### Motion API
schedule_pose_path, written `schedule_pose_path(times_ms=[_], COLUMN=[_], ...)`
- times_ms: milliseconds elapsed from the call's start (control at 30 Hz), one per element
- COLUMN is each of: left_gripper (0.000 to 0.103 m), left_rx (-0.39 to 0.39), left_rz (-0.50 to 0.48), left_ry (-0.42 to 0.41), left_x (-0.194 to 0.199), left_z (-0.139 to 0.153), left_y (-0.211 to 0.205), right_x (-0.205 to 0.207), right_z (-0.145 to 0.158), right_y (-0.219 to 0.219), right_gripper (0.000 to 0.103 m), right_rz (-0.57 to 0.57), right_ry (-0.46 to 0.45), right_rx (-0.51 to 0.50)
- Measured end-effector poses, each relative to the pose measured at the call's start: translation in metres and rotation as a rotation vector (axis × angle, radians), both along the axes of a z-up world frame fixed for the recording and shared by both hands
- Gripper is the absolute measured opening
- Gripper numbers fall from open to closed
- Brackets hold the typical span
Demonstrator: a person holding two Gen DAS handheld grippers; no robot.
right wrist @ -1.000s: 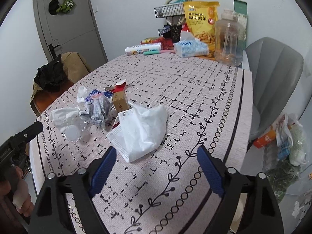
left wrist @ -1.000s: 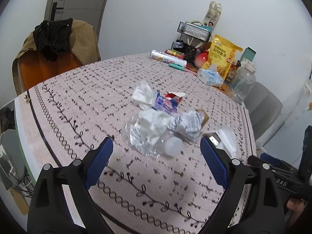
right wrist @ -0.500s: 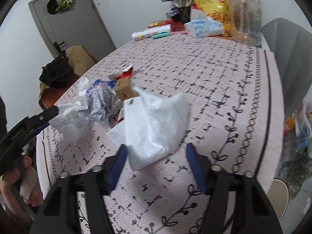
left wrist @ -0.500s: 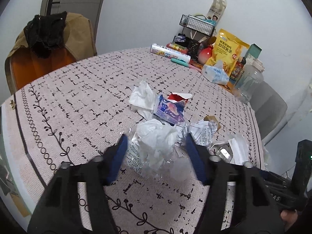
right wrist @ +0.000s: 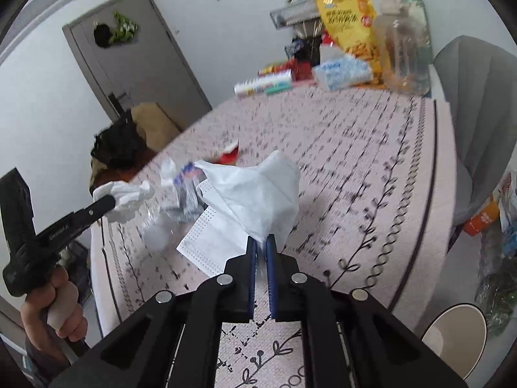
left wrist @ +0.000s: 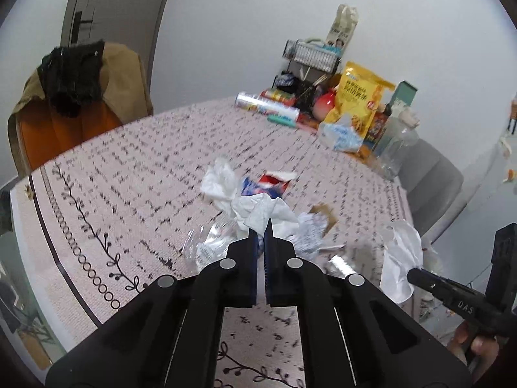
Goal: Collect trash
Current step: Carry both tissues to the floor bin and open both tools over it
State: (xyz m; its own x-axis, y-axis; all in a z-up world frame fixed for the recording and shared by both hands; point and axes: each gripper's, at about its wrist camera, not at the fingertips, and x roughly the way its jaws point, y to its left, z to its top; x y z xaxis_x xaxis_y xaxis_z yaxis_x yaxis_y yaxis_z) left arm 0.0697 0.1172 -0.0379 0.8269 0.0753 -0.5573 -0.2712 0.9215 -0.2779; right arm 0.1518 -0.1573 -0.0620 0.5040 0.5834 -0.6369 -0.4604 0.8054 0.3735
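— Over the patterned table (right wrist: 371, 168), what did each gripper hold?

— Left gripper (left wrist: 261, 230) had just pinched shut on a crumpled tissue (left wrist: 265, 210); right gripper (right wrist: 261, 242) on a white face mask (right wrist: 258, 194), lifted. Both light, soft, best nipped by a fold.

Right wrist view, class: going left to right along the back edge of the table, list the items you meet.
Striped roll → tissue pack → yellow snack bag → clear plastic jar → grey chair, just off the table.
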Motion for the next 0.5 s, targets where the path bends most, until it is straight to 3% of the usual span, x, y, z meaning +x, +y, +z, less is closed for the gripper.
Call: schedule_pose_path(times_ms=[200, 500], left_gripper=[0.004, 0.004], left_rx=[0.010, 0.010], left_rz=[-0.059, -0.194], left_ry=[-0.046, -0.053], left_x=[0.001, 0.029], left_z=[0.025, 0.033], left_y=[-0.022, -0.083], right_x=[-0.005, -0.006], right_z=[0.022, 0.022], right_y=[-0.033, -0.097], right_gripper=[0.007, 0.007], right_rz=[-0.064, -0.191], right_ry=[-0.052, -0.061], right_rx=[0.015, 0.005])
